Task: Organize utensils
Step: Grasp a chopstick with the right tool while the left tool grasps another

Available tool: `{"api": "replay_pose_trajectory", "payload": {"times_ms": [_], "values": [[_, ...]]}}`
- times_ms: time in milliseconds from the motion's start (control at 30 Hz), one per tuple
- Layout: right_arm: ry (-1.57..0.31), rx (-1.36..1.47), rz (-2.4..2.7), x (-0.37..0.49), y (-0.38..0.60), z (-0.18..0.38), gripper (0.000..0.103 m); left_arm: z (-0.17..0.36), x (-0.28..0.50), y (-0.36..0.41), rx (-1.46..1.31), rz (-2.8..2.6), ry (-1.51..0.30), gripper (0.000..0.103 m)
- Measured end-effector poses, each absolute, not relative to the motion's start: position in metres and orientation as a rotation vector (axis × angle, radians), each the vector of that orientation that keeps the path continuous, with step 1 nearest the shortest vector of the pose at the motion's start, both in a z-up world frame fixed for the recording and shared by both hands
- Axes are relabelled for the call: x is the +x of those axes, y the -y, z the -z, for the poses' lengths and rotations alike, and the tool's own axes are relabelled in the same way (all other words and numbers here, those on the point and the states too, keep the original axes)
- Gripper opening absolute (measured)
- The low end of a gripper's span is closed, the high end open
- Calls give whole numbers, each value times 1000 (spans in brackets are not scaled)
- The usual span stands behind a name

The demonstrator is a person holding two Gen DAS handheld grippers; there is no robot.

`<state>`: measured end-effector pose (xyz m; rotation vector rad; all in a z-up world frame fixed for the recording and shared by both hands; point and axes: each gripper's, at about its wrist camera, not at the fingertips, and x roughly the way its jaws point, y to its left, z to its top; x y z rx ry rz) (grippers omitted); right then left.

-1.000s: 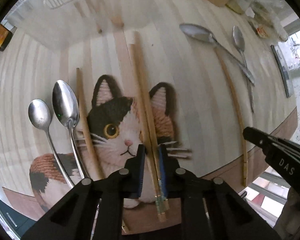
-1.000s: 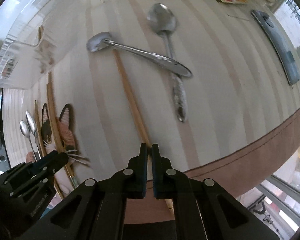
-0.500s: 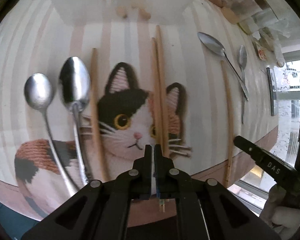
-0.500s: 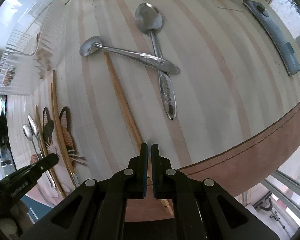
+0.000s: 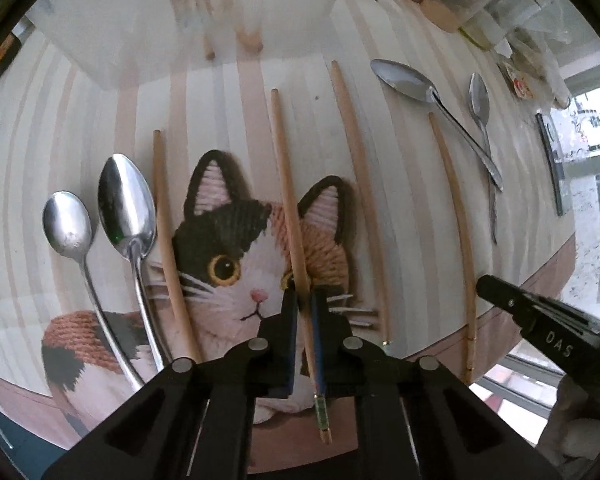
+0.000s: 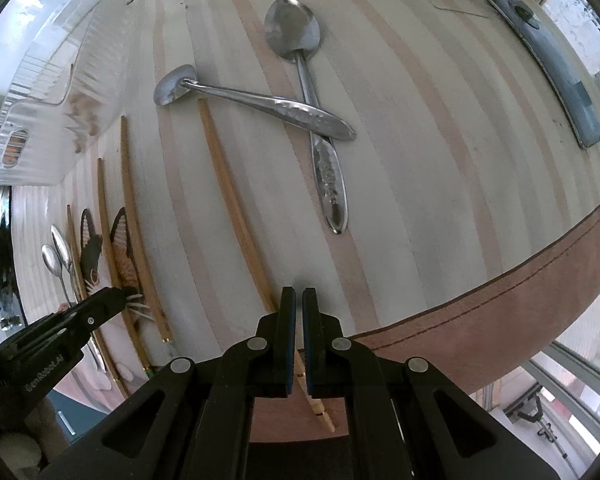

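My left gripper [image 5: 303, 304] is shut on a wooden chopstick [image 5: 288, 196] that lies across the cat picture [image 5: 228, 248] on the mat. Another chopstick [image 5: 360, 184] lies just right of it, one [image 5: 168, 248] to the left, and one [image 5: 456, 220] farther right. Two spoons [image 5: 128, 208] lie at the left, two more [image 5: 428, 96] crossed at the right. My right gripper [image 6: 298, 300] is shut, empty, just right of the chopstick [image 6: 232, 200] near the mat's front edge. The crossed spoons [image 6: 300, 112] lie ahead of it.
A clear plastic organiser tray [image 5: 204, 16] stands at the back with utensils inside; it also shows in the right wrist view [image 6: 56, 92]. A grey flat bar [image 6: 548, 64] lies at the far right. Packets and jars [image 5: 480, 4] crowd the back right corner.
The left gripper pulled one chopstick of the pair leftward, so the two now lie apart. The right gripper has stayed shut near its chopstick, shifting slightly.
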<state>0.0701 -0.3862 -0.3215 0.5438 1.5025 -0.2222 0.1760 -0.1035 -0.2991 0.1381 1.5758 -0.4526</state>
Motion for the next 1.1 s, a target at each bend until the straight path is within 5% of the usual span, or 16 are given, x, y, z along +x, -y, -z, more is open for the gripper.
{"api": "replay_pose_trajectory", "payload": {"times_ms": [600,733,867,900,933,1100], "values": [[-1547,438,148,91,324,318,3,300,192,77,127,369,-1592,8],[-1512,450,121,105,318,303,42,302,199,82,128,372,-1583,8],[-1566,345,127,114,298,314,38,303,209,79,139,378,-1576,8],[-1547,324,136,115,294,311,29,304,208,80,142,379,-1574,8],[-1559,296,151,116,289,312,8,301,205,81,144,379,-1572,8],[-1571,284,140,110,274,310,7,301,200,84,142,381,-1568,8]]}}
